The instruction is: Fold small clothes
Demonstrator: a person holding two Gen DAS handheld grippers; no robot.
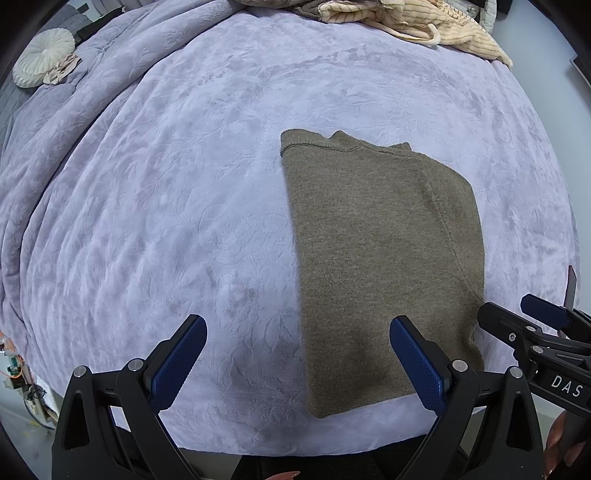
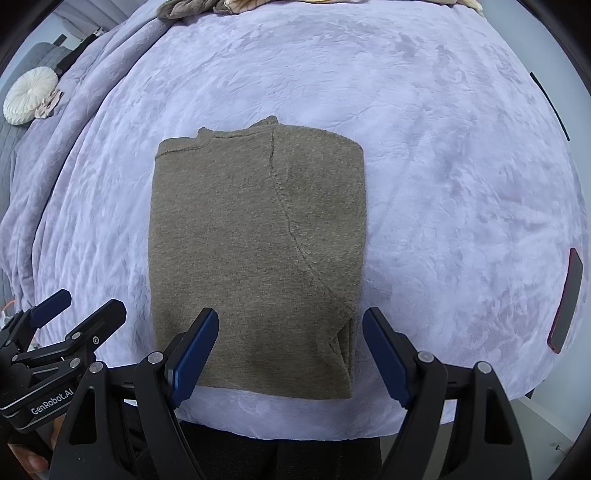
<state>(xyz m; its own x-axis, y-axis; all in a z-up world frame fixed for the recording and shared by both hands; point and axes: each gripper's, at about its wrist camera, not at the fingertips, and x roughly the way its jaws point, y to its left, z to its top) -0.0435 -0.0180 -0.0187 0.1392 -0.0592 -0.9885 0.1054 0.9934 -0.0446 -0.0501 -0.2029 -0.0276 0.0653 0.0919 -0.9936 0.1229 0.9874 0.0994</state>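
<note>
An olive-brown knit top (image 1: 384, 258) lies folded into a narrow rectangle on the lilac blanket, neckline at the far end; it also shows in the right wrist view (image 2: 255, 254). My left gripper (image 1: 299, 354) is open and empty above the near edge, just left of the top's near left corner. My right gripper (image 2: 290, 350) is open and empty above the top's near right part. Each gripper shows at the edge of the other's view: the right gripper (image 1: 517, 314) and the left gripper (image 2: 88, 302).
The lilac blanket (image 1: 184, 184) covers the bed. A pile of cream and brown clothes (image 1: 417, 18) lies at the far edge. A round white cushion (image 1: 42, 57) sits far left. A dark flat phone-like object (image 2: 567, 299) lies at right. The bed's near edge runs below the grippers.
</note>
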